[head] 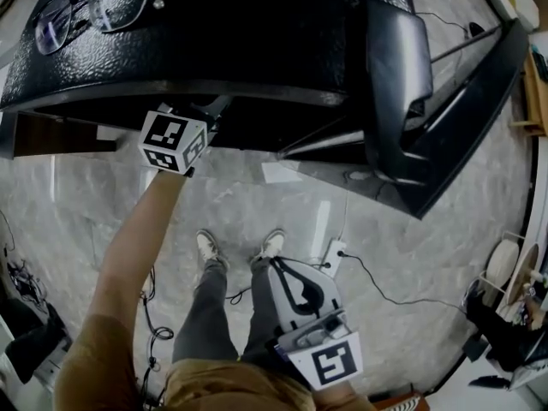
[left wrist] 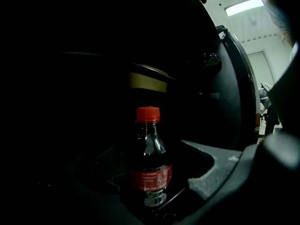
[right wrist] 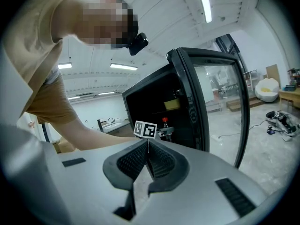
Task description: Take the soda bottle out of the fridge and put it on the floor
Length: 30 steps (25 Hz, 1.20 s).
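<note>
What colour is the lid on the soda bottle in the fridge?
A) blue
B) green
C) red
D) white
C: in the left gripper view, the soda bottle stands upright inside the dark fridge, and its cap is plainly red.

You are standing on a pale marbled floor point(head: 257, 199), a power strip point(head: 334, 253) and cable point(head: 402, 295) lying nearby. A soda bottle point(left wrist: 149, 165) is standing upright on the dark shelf point(left wrist: 98, 165) of the fridge point(head: 257, 50); eyeglasses point(head: 90, 11) are lying on its top.
</note>
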Motion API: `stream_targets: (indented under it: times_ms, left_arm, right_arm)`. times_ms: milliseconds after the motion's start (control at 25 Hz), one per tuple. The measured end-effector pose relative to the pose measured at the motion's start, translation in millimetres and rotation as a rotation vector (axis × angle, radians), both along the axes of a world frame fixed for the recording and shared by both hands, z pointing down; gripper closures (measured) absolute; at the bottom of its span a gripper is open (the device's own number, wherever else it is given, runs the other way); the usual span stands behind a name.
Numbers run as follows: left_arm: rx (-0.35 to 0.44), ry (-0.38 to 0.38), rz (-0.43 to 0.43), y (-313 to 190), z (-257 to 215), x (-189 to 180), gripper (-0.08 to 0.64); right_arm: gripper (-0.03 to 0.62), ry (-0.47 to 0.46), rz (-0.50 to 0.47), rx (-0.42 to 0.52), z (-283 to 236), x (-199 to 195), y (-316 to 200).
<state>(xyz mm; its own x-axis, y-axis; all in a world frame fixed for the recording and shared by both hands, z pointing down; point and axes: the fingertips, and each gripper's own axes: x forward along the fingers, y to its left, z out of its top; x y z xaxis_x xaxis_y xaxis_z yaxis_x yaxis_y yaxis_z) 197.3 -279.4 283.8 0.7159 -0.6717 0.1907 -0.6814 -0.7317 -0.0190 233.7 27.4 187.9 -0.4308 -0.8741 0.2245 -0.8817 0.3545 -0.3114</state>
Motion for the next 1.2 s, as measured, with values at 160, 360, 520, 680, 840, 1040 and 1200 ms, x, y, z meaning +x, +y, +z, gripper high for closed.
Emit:
stream_targets:
  times_ms: [160,360,520,680,840,1040,1200]
  left_arm:
    - [-0.029,-0.006,0.013,-2.1,4.7,4.7,0.203]
    - [-0.027,0.024,0.016,-2.6,4.4,3.2,0.255]
    - [-0.031,0.012,0.020,0.8,2.0,3.9,0.255]
    - [-0.038,0.017,0.050,15.8,2.3,0.4,0.255]
    - [-0.033,0.061,0.065,36.3,-9.4,-12.4,0.255]
    - [-0.027,0.093,0.094,75.9,-20.1,-39.7,0.255]
    - [-0.065,0.148,0.085,114.4,-16.0,-71.9,0.255]
  right_arm:
    - [0.591,0.000,0.005,-0.003,-0.6,4.0,-0.2]
    - [0.591,0.001,0.012,-0.008,2.4,7.6,0.9]
    - [0.591,0.003,0.010,-0.009,1.6,8.1,4.1]
    - [0.591,0.002,0.004,-0.004,3.5,2.2,5.1]
    - [0.591,0.001,-0.015,-0.008,4.0,-9.9,4.6]
    - [0.591,0.004,-0.056,-0.014,8.3,-30.0,4.8]
    - [0.591,0.012,-0.095,-0.018,16.7,-46.7,-1.4]
